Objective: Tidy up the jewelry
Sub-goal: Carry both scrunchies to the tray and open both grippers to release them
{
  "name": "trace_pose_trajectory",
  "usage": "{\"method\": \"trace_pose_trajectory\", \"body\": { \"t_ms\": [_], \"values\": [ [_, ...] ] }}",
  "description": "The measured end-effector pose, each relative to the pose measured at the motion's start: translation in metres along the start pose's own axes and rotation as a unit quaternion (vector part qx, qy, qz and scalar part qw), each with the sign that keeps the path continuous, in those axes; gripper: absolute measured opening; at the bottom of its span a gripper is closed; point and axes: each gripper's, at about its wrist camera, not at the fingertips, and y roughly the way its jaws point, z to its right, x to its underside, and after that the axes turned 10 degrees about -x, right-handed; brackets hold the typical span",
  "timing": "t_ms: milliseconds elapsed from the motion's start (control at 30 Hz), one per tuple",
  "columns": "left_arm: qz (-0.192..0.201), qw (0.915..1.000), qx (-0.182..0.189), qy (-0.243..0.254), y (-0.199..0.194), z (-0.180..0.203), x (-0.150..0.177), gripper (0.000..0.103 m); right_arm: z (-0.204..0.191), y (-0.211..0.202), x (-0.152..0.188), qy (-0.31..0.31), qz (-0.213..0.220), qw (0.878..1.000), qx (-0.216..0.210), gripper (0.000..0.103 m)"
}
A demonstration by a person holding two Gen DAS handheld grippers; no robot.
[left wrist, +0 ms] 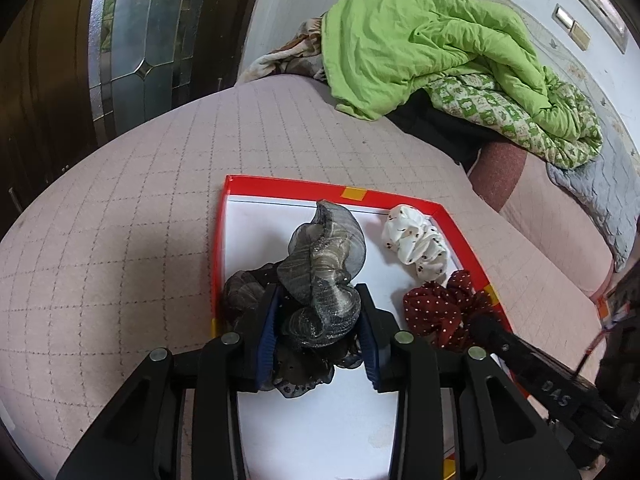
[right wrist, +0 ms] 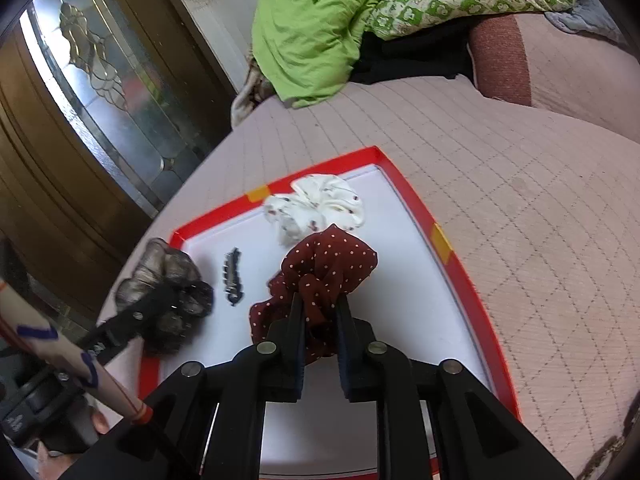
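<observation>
Three scrunchies, grey (left wrist: 320, 280), white (left wrist: 416, 244), dark red dotted (right wrist: 320, 272), one hair clip (right wrist: 233, 276), one red-rimmed tray (right wrist: 464, 280), two hand-held grippers

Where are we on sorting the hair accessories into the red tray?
Done: the white scrunchie and a dark hair clip lie loose in the red-rimmed tray. In hand: the left gripper is clamped on the grey-black scrunchie at the tray's left edge, and the right gripper pinches the maroon polka-dot scrunchie over the tray floor. Left: setting both down and releasing them.
</observation>
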Motion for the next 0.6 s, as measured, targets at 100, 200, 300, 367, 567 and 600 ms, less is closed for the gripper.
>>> {"method": "trace_pose_trajectory", "body": {
  "t_ms": [100,200,300,367,567,600],
  "values": [
    [0.003,1.0,0.005,0.006,-0.001,0.004,0.0,0.038,0.005,0.001,0.001,0.007,-0.003,1.0,0.002,0.017],
    [0.009,0.9999,0.01,0.01,-0.004,0.009,-0.001,0.042,0.007,-0.001,0.003,0.006,-0.003,1.0,0.003,0.019],
    [0.013,0.9998,0.012,0.013,-0.005,0.012,-0.002,0.046,0.008,-0.003,0.002,0.009,0.0,1.0,0.004,0.029],
    [0.016,0.9997,0.01,0.014,-0.006,0.014,-0.002,0.048,0.008,-0.006,0.001,0.008,0.004,1.0,0.004,0.037],
    [0.036,0.9991,0.02,0.01,-0.016,0.019,-0.005,0.048,0.007,-0.023,-0.001,0.003,0.019,1.0,-0.001,0.039],
    [0.048,0.9985,0.024,0.01,-0.022,0.022,-0.006,0.048,0.006,-0.027,-0.001,0.0,0.023,1.0,-0.001,0.039]
  ]
}}
